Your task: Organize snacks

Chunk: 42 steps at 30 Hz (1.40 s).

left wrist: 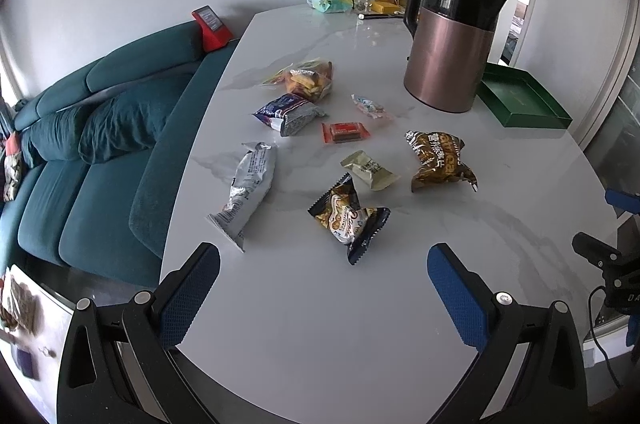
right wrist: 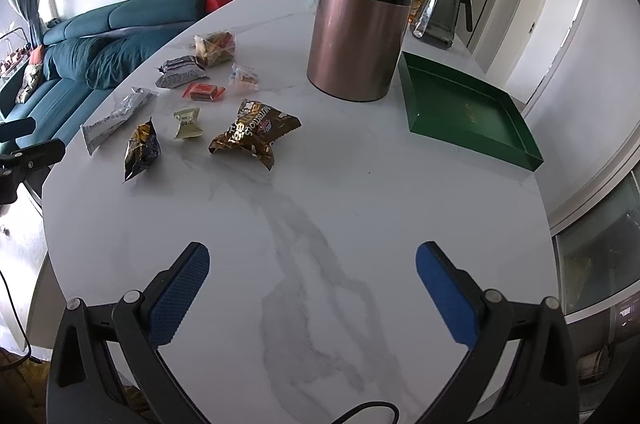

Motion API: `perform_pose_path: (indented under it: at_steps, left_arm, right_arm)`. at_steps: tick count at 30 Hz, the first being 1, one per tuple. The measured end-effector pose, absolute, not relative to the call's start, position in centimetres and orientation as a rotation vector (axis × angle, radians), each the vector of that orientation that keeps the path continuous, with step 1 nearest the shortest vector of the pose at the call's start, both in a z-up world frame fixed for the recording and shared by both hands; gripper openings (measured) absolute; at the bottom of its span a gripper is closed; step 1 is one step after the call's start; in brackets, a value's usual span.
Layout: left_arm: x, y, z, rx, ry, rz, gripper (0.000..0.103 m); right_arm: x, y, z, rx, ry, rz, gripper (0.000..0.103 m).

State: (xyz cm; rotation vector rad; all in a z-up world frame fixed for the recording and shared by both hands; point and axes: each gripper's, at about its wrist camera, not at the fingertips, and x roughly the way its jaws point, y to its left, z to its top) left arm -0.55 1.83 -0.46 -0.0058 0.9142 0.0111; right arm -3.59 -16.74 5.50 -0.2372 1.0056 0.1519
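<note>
Textured blue claw [left wrist: 323, 266] pads, glossy marble table [left wrist: 320, 304], crinkled foil snacks [left wrist: 350, 220]

Snack packets on the white table [left wrist: 304, 324]: eight.
- silver packets, two [left wrist: 248, 192] [left wrist: 290, 112]
- brown-gold packets, two [left wrist: 440, 160] [left wrist: 348, 216]
- clear bags, two [left wrist: 308, 80] [left wrist: 370, 106]
- red bar [left wrist: 345, 132], one
- pale green packet [left wrist: 370, 170], one

Green tray [right wrist: 464, 108], right of frame: one.
Copper kettle [left wrist: 448, 64]: one.
Glass pitcher [right wrist: 440, 8], upper right: one.

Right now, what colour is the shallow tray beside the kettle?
Dark green tray, clearest in the right wrist view.
</note>
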Motion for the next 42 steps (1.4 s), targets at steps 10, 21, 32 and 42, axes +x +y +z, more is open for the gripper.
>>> perform_pose_path:
  at_steps: [10, 21, 32, 42]
  left_arm:
    - [0.3, 2.4, -1.4, -0.026, 0.933, 0.009, 0.102]
    - [0.7, 2.7, -1.5, -0.031, 0.944, 0.007, 0.102]
    - [0.7, 2.7, -1.6, -0.030, 0.945, 0.008, 0.102]
    - [-0.1, 2.9, -2.0, -0.029, 0.948, 0.007, 0.102]
  right_arm:
    - [-2.9, -16.5, 5.1, -0.240, 1.019, 0.142, 0.103]
    - [-2.8, -16.5, 5.2, -0.239, 1.018, 0.137, 0.103]
    - [-2.8, -16.5, 5.2, -0.235, 1.020, 0.138, 0.103]
    - [-3.4, -16.6, 5.0, -0.233, 1.017, 0.130, 0.103]
